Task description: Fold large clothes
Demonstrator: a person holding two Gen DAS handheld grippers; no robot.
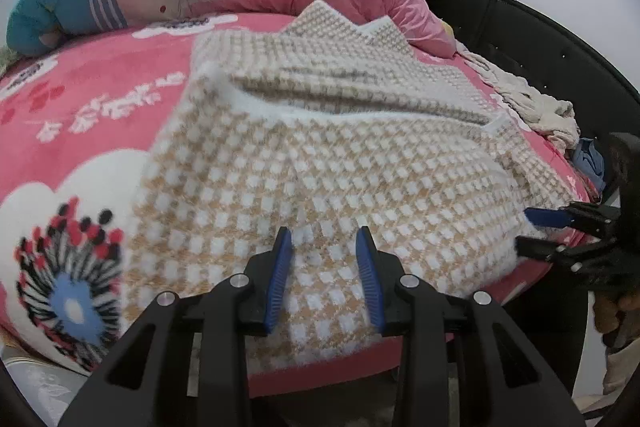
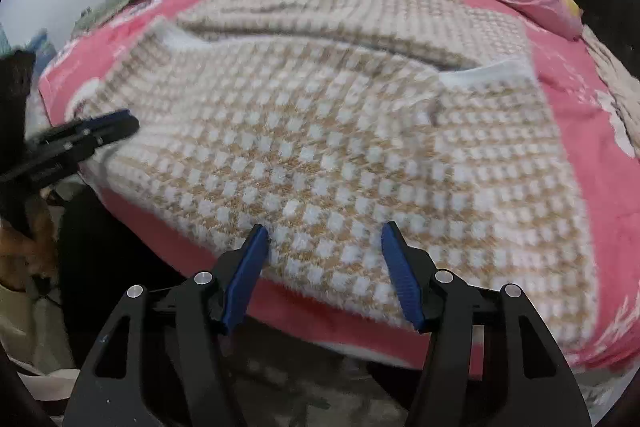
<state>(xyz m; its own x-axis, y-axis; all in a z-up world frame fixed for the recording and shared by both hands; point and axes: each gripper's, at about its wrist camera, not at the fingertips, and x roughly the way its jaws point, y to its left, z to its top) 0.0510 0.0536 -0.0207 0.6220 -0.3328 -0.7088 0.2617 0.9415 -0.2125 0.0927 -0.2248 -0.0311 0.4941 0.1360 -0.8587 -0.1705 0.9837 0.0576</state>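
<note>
A large knitted sweater (image 2: 320, 147) with a beige and white check pattern lies flat on a pink bed cover (image 1: 100, 99). Its lower part is already turned up over the upper part, and its near edge runs along the near side of the bed, from left to right in both views. So the long axis of the folded piece lies across, not away from the person.

The left gripper (image 1: 325, 239) hangs over the near edge of the sweater, towards its left half. Its jaws stand apart with a moderate gap, and the fabric lies under them, but the pads do not press on it, so it holds nothing. The right gripper (image 2: 325, 239) hangs over the near edge towards the right half. Its jaws are spread wider, and it also grips nothing. Each gripper appears at the side of the other's view, close to the sweater's edge.

Both hands are about equally near to the sweater, each to its own side. I judge that the next move depends on this: the cloth lies just ahead of and below both grippers, so each one can take the end nearest to it.

The bed cover has white marks like writing at the left, but they are too blurred to read. I see no brand or label.
</note>
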